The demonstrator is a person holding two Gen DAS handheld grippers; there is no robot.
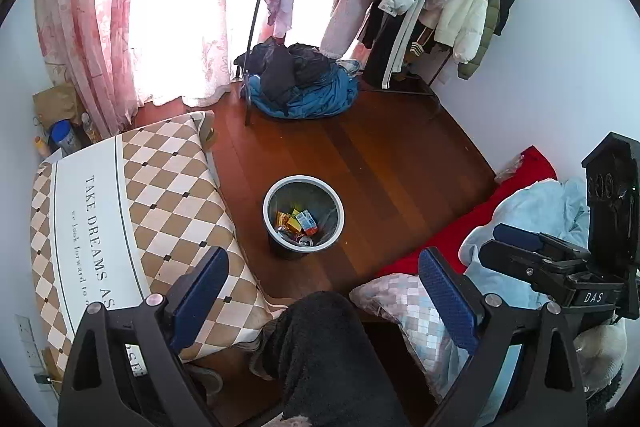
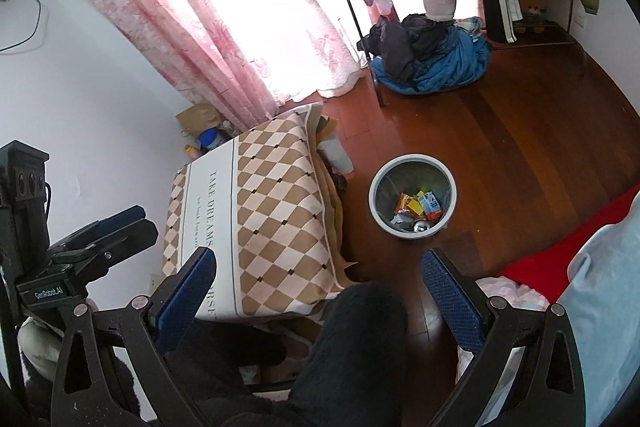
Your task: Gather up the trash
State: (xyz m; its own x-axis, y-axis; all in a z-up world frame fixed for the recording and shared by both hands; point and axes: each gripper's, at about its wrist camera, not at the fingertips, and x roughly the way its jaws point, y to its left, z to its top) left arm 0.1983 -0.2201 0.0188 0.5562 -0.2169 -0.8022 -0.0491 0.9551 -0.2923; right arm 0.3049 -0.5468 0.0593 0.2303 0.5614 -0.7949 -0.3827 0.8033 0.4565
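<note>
Trash bin [image 1: 303, 217] [image 2: 413, 195]: round, grey, pale rim, dark liner inside. Stands upright on the wooden floor, mid-room, right of the checkered cloth-covered piece, left of the red bedding, well apart from the blue clothes heap at the far side.

Trash [image 1: 298, 223] [image 2: 418, 209]: lies loose at the bin's bottom. Orange and yellow wrappers, a small carton with blue and orange print, crumpled silvery pieces, and a drink can lying at the near side, its top showing.

We see the bin [image 1: 303, 217] on the floor [image 1: 400, 163], wrappers [image 1: 298, 221] inside it, the table [image 1: 132, 211] left, clothes pile [image 1: 300, 83] behind, bedding [image 1: 532, 211] right.
</note>
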